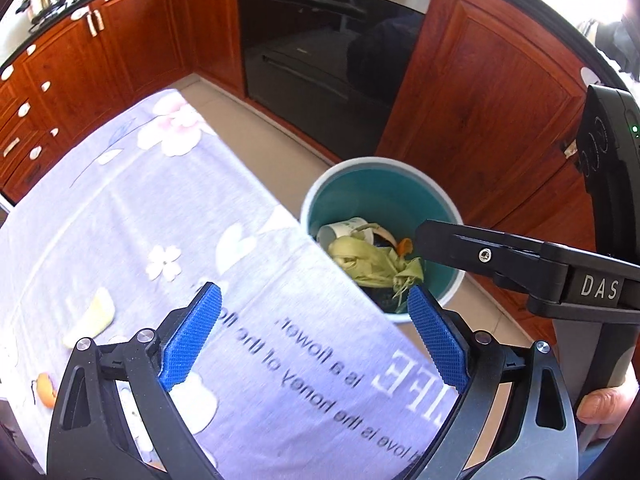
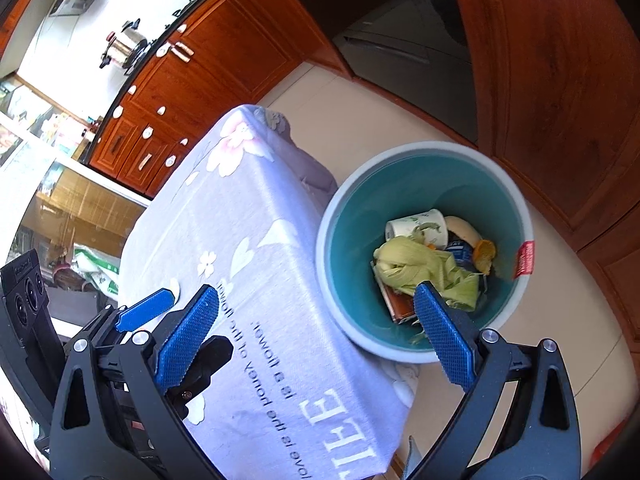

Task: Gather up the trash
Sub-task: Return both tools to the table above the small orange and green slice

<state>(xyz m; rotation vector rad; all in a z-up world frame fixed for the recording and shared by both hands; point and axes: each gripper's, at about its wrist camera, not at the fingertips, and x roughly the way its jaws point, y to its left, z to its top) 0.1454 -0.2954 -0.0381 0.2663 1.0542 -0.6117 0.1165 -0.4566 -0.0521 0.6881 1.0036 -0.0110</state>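
Observation:
A teal bin [image 1: 448, 208] [image 2: 348, 216] stands on the floor against the table's right edge. Inside lie green corn husks [image 2: 420, 264] [image 1: 368, 260], a paper cup [image 2: 420, 226], a banana peel [image 2: 464, 228] and an orange peel [image 2: 485, 254]. My left gripper [image 1: 314, 292] hangs open over the table's edge beside the bin, with nothing between its blue pads. My right gripper [image 2: 316, 292] is also open and empty, one pad over the bin and one over the cloth. In the left wrist view its black finger [image 1: 460, 240] reaches over the bin's rim.
A lilac flowered cloth [image 1: 160, 216] [image 2: 248, 208] covers the table. On it lie a pale yellow peel piece [image 1: 96, 316] and an orange peel bit [image 1: 46, 390]. Wooden cabinets [image 1: 492, 92] and a dark oven [image 1: 332, 52] stand behind the bin. A hand [image 1: 604, 404] holds the right gripper.

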